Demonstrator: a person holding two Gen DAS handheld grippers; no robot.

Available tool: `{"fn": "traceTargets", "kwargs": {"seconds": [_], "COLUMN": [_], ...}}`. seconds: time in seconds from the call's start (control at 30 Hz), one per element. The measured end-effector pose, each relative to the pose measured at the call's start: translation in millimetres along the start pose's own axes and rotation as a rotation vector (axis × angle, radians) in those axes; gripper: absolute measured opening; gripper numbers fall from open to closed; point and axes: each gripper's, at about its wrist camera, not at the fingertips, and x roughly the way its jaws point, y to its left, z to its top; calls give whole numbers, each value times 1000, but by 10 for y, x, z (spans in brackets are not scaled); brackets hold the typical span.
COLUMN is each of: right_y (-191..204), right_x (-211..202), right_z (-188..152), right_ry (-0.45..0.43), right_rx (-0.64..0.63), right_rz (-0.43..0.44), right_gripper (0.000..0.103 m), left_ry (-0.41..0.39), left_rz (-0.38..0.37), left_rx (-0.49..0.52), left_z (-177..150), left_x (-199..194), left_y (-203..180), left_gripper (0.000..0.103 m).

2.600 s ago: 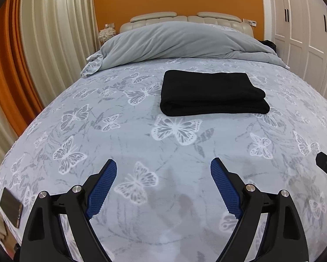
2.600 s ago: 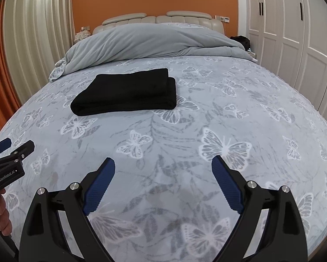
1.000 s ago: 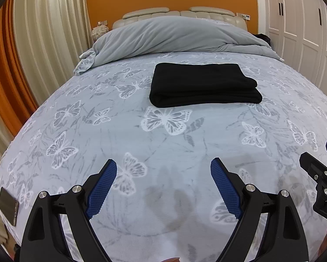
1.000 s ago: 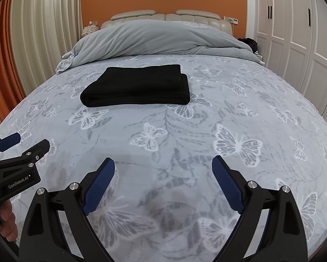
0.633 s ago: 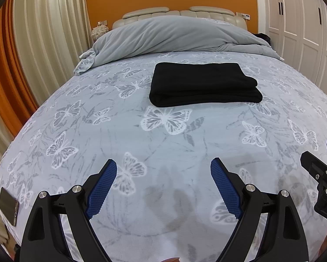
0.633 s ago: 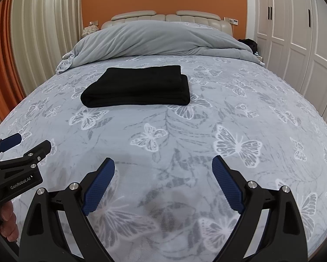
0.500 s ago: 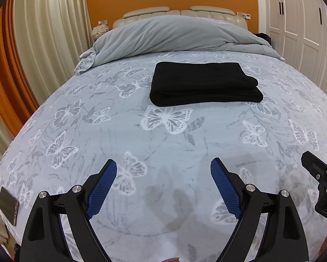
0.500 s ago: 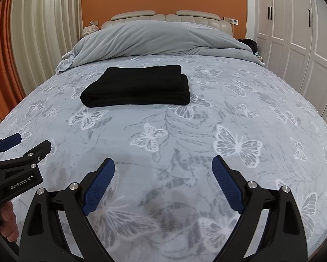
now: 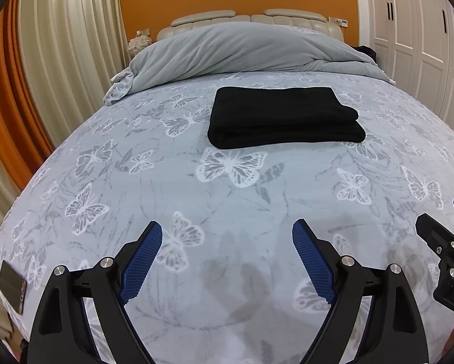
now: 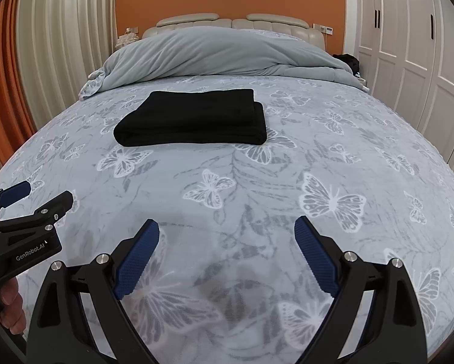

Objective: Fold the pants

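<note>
The black pants (image 9: 283, 116) (image 10: 193, 118) lie folded into a neat rectangle on the butterfly-print bed sheet (image 9: 227, 194) (image 10: 257, 188), toward the middle of the bed. My left gripper (image 9: 227, 248) hovers open over the near part of the sheet, well short of the pants, with nothing between its blue pads. My right gripper (image 10: 227, 245) is likewise open and empty near the bed's foot. The left gripper (image 10: 35, 194) also shows at the left edge of the right wrist view, held by a hand (image 10: 10, 306). The right gripper (image 9: 442, 227) shows at the right edge of the left wrist view.
A grey duvet (image 9: 242, 48) (image 10: 220, 51) is bunched at the head of the bed below a padded headboard (image 10: 233, 21). A phone (image 9: 11, 285) lies at the bed's near left corner. Curtains (image 9: 54, 54) hang on the left; white wardrobe doors (image 10: 408, 36) stand on the right.
Both grippers have drawn back and risen slightly from the bed since 2.6 s ago; over the last second almost nothing has moved. The pants stay folded in place.
</note>
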Motion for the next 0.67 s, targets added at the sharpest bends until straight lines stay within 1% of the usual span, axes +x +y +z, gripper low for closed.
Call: {"fn": "traceTargets", "kwargs": {"seconds": [0.2,0.37,0.5,0.67], "right_y": [3,14,18,19], "right_x": [10,11,17,19], "right_z": [-5,-9,-18,-21], "right_ry": [3,4,5,4], "right_rx": [-6,-5,-7,-7], "right_rz": [3,3,4,3], "right_gripper": [89,89,89,89], "left_ry": [-6,-37,22,31], "left_rz": [-9,0,-16,-23], "left_rx": [-12,4,-19,-28], "left_z": [-8,-17,-3,-27], "left_x": [-1,-40,54,60], "left_y": [-10,-43,7,-9], "left_gripper": [85,85,85,85]}}
